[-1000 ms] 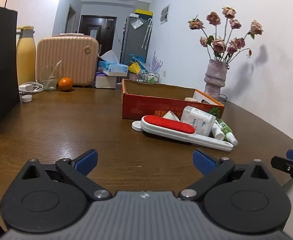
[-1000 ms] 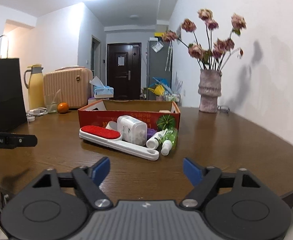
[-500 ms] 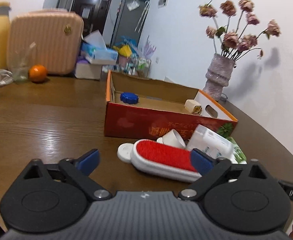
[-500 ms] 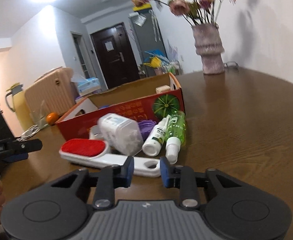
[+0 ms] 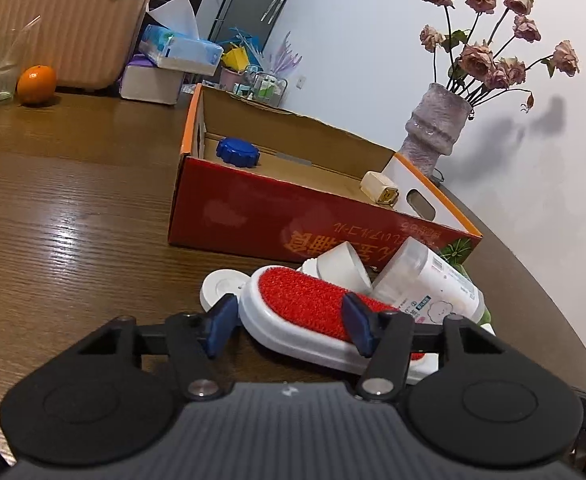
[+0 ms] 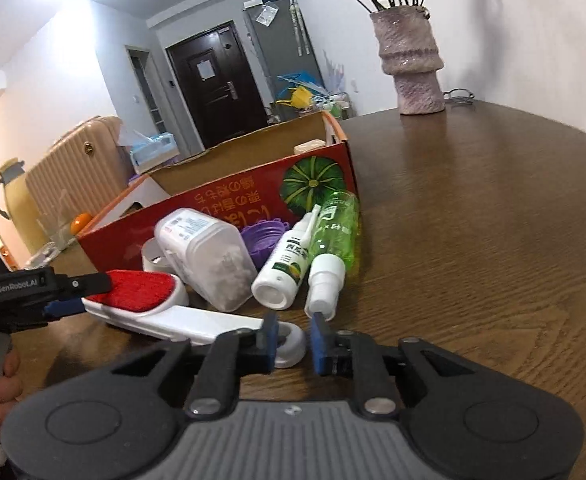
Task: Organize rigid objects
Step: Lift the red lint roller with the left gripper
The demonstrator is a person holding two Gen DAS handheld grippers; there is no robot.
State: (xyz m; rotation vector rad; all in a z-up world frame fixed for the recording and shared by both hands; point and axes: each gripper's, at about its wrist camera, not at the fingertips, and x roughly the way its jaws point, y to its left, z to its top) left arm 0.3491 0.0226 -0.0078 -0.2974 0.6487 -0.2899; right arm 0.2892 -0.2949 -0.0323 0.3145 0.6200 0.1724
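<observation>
While both jaws straddle the lint brush [image 5: 309, 312]: blue cap [image 5: 237, 152], adapter [image 5: 380, 193] inside box [image 5: 293, 220].

A vase [image 5: 437, 128] of dried roses [image 5: 489, 52] stands near an orange [image 5: 36, 84].

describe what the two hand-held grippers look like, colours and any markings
Both look alike: the left hand-held gripper and the right hand-held gripper have matte black linkage arms with silver pivot screws, round black side housings, a ribbed grey centre panel with a small white logo, and blue fingertip pads. From the right wrist view, the left one's side reads "GenRobot.AI" in white.
</observation>
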